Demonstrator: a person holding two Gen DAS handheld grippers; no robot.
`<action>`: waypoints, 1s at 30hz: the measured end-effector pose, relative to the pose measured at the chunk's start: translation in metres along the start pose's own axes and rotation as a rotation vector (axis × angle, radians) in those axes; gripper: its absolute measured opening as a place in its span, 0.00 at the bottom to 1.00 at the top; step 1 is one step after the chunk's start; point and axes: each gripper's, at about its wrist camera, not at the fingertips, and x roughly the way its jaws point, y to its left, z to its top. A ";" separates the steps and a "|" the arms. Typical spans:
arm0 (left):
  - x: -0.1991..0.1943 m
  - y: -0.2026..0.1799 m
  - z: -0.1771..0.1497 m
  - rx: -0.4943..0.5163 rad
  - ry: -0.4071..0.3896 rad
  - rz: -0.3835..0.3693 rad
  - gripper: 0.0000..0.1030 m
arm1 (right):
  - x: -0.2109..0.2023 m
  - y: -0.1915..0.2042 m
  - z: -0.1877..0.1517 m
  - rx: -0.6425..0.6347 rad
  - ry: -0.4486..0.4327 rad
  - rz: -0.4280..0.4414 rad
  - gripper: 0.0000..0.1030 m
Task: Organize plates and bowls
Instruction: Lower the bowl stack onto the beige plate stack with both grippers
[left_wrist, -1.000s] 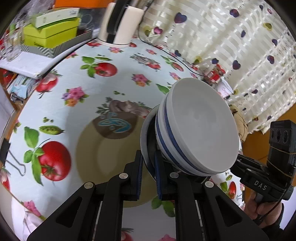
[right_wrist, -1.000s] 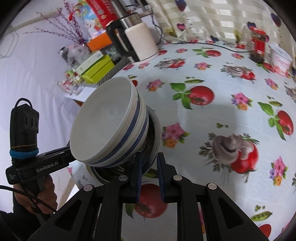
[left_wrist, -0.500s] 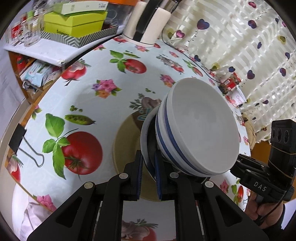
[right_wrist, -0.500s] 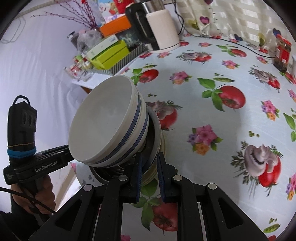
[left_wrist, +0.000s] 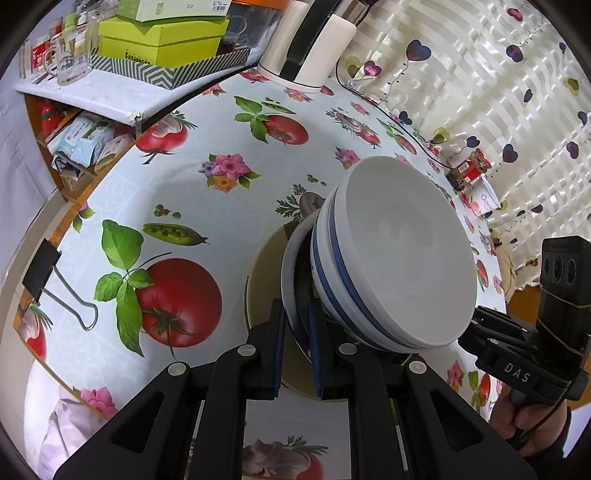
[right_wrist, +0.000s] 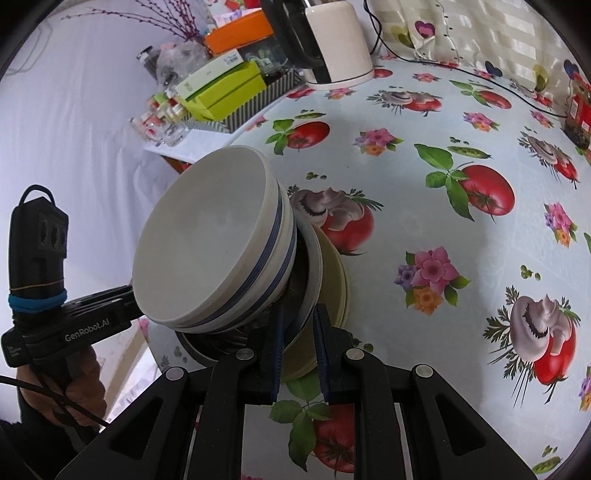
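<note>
While both grippers tilt steeply down toward the table (left_wrist: 229, 221), each pinches the rim of the same white plate (left_wrist: 291, 273) from opposite sides: the left gripper (left_wrist: 295, 343) has its blue-padded jaws nearly together on the plate's near rim, and the right gripper (right_wrist: 299, 343) clamps the opposite rim just as narrowly. On that plate sit stacked white bowls (left_wrist: 399, 254) with blue bands, nested one in another and leaning with the plate. Beneath lies a beige plate (left_wrist: 262, 280); whether the white plate touches it cannot be told. In the right wrist view the person's left hand (right_wrist: 70, 391) wraps the handle of its gripper; in the left wrist view the right hand (left_wrist: 528, 417) does likewise. The stack is near the table's edge, on the side by the white wall. The tablecloth bears tomatoes, flowers, peas and mushrooms, and a binder clip (left_wrist: 55, 280) pins it at that edge. At the far edge stand a white kettle (right_wrist: 336, 48), green boxes (left_wrist: 159, 37) on a striped tray, and a curtain (left_wrist: 498, 74) with hearts.
</note>
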 end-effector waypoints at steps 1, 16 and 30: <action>0.000 -0.001 0.000 0.004 -0.005 0.004 0.12 | 0.000 0.000 0.000 0.000 0.001 0.001 0.17; -0.010 0.000 -0.004 0.020 -0.045 0.029 0.15 | -0.014 -0.001 -0.007 -0.022 -0.023 -0.049 0.39; -0.034 -0.008 -0.018 0.064 -0.103 0.076 0.15 | -0.034 0.019 -0.025 -0.095 -0.051 -0.080 0.45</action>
